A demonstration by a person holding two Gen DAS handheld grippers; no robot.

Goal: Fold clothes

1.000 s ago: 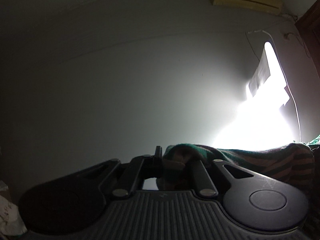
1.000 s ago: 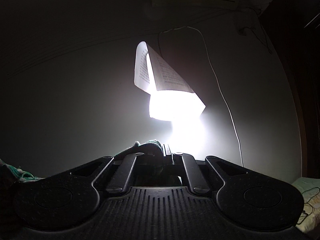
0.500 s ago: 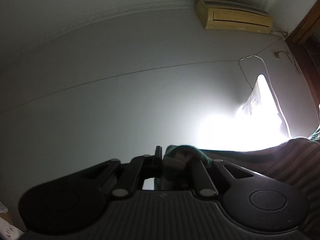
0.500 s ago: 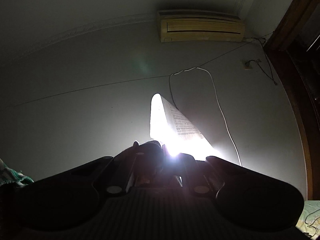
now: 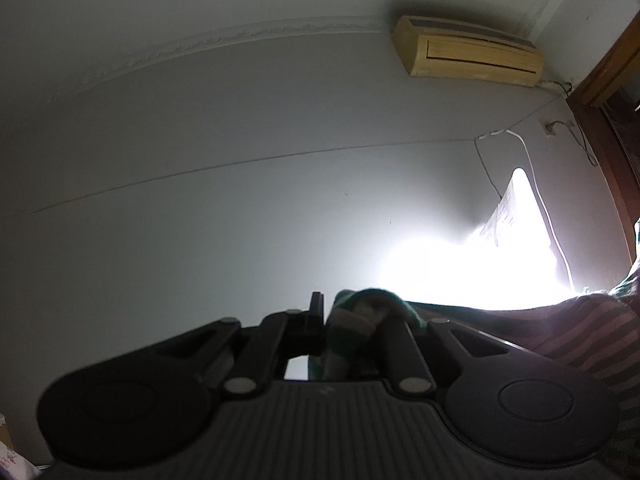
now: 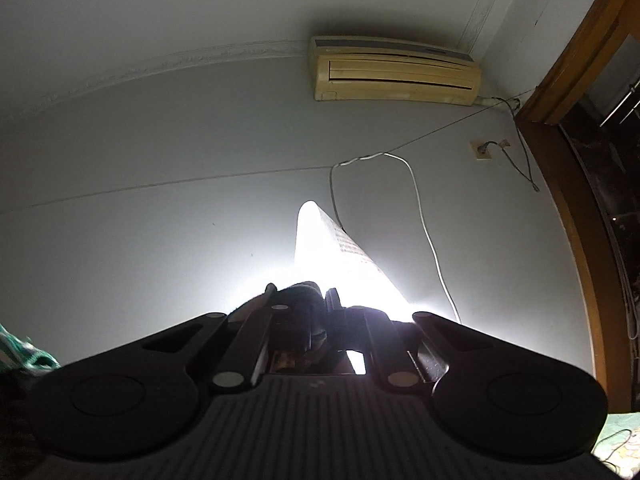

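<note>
1. Holding both cameras tilted up at the wall, I see the left tongs (image 5: 326,320) closed on a bunched edge of the striped garment (image 5: 576,328). The green and pale knit is wedged between the fingers.

2. From that pinch the garment runs off to my right as a taut, nearly level band, sagging a little before it leaves the left view at its right edge. Its long axis therefore lies crosswise between my two hands, not along either pair of tongs.

3. My right tongs (image 6: 304,300) grip a dark wad of cloth, backlit by the lamp (image 6: 320,248) so that I cannot read its colour. I judge it to be the other end of the same garment, though the glare keeps me from confirming this.

4. A scrap of green knit (image 6: 24,352) shows at the left edge of the right view, on the side that faces my left hand. That fits a garment stretched between the two.

5. No bed or bench shows in either view, only the wall and the air conditioner (image 6: 394,70). So I cannot tell how high the garment hangs over any surface.

6. Neither hand is nearer: each holds an end. Any coming fold turns on keeping this span level and square.
</note>
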